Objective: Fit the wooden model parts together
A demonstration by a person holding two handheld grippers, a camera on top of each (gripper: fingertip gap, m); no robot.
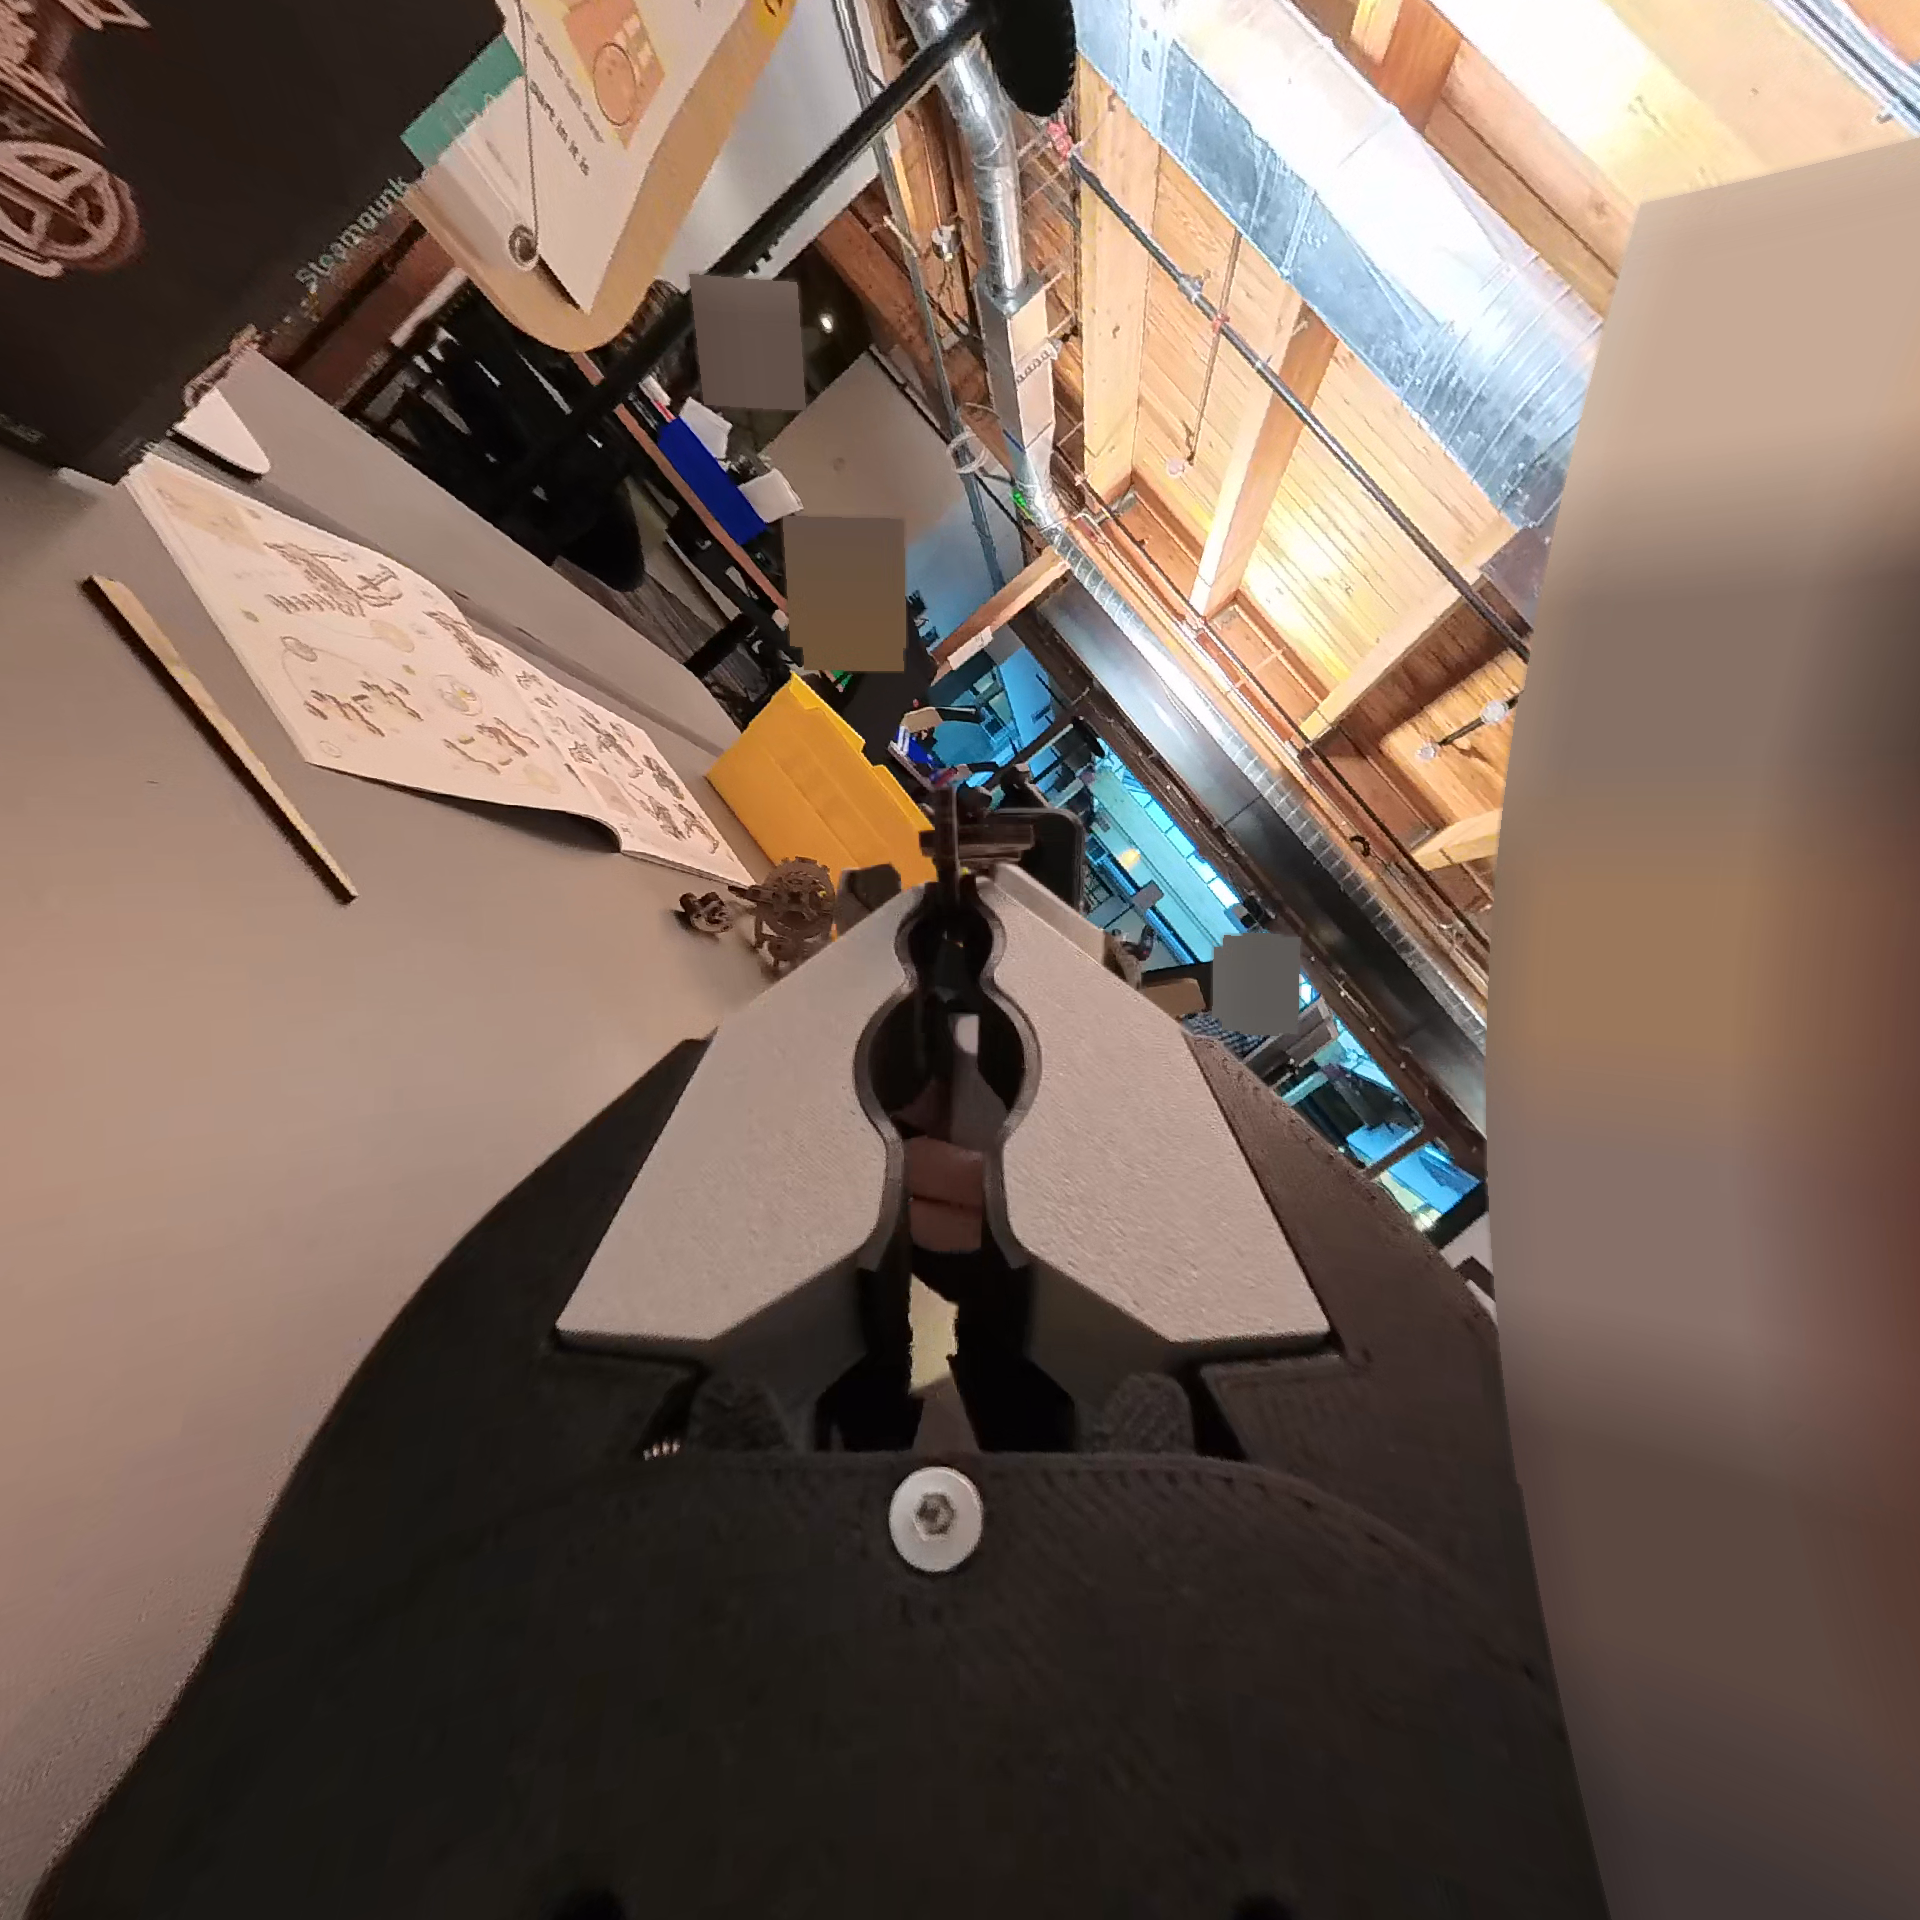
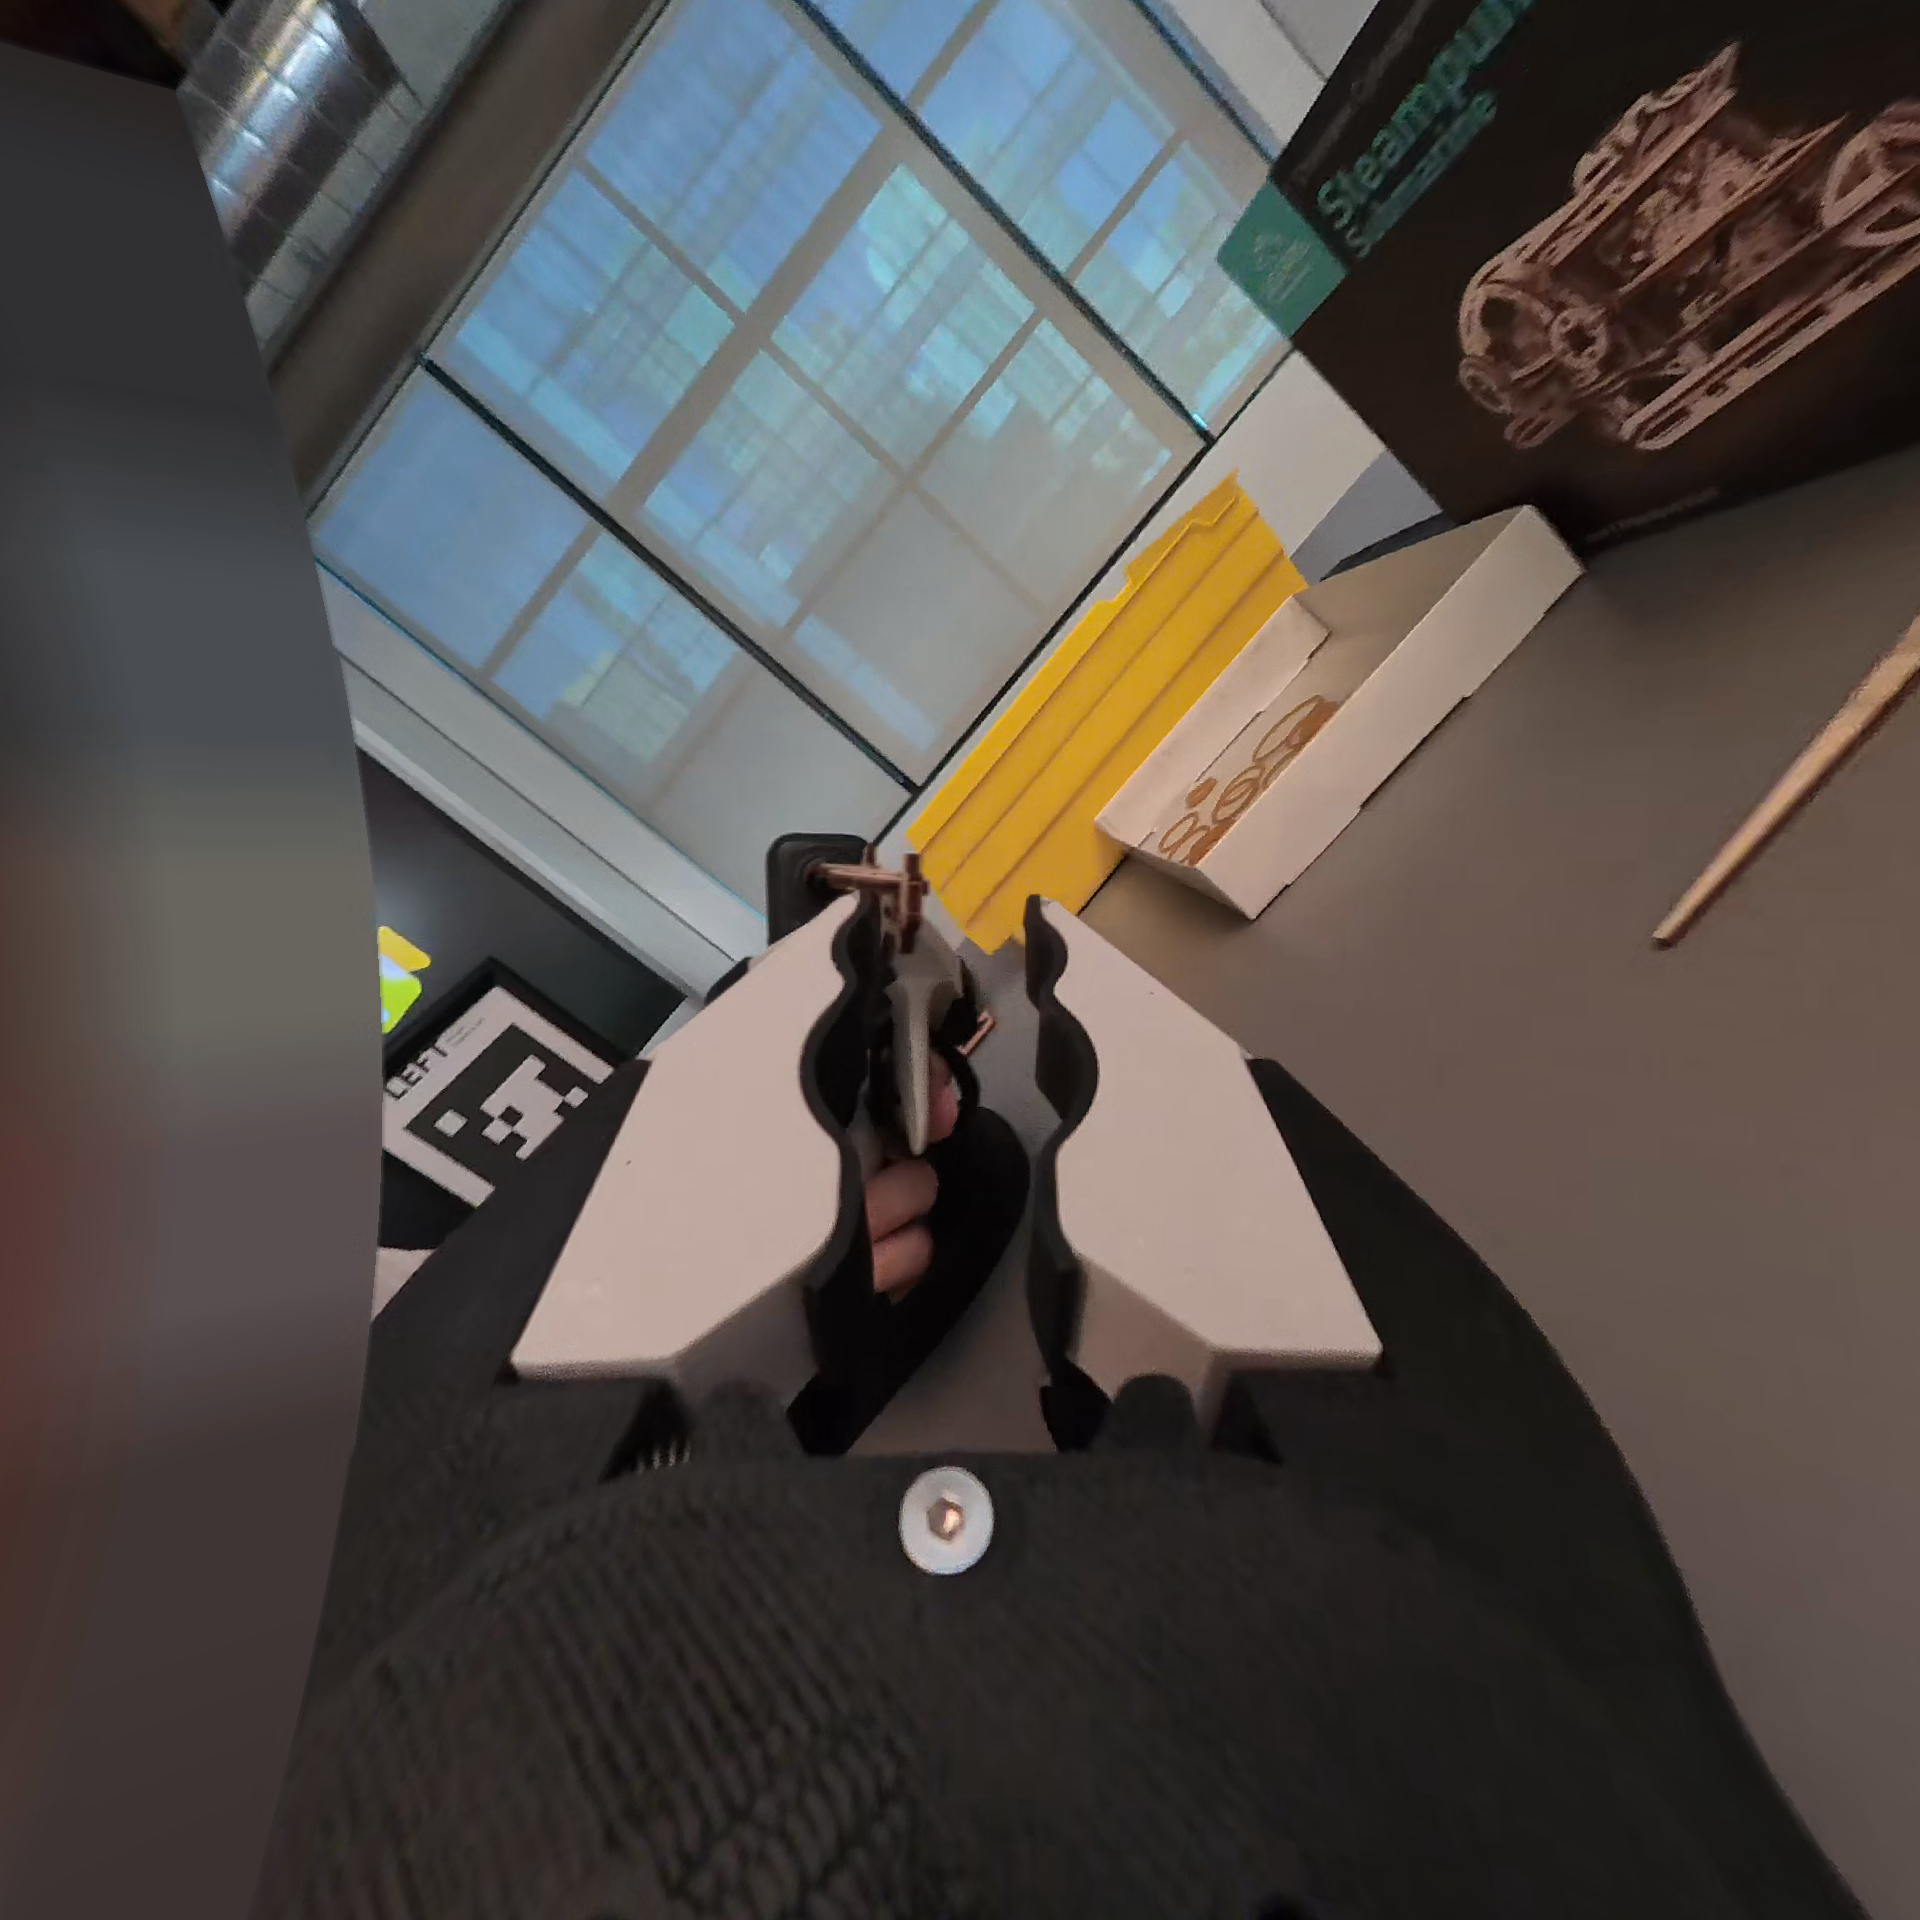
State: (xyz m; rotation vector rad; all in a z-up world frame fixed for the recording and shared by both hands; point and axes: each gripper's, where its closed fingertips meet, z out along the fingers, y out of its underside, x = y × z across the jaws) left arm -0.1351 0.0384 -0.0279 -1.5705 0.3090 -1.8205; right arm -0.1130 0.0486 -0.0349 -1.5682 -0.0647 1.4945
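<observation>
My left gripper is shut on a small dark wooden part that sticks out past its fingertips, held up above the grey table. In the right wrist view the same part sits at the tip of the left gripper, which points toward me. My right gripper is open, its fingers on either side of the left gripper's tip, with the left finger close beside the part. A cluster of assembled wooden gears lies on the table just left of my left fingers.
An open instruction booklet and a thin wooden strip lie on the table. A yellow bin, a white tray with wooden sheets and the black kit box stand at the far edge. Less than 4 cm separates the two grippers' tips.
</observation>
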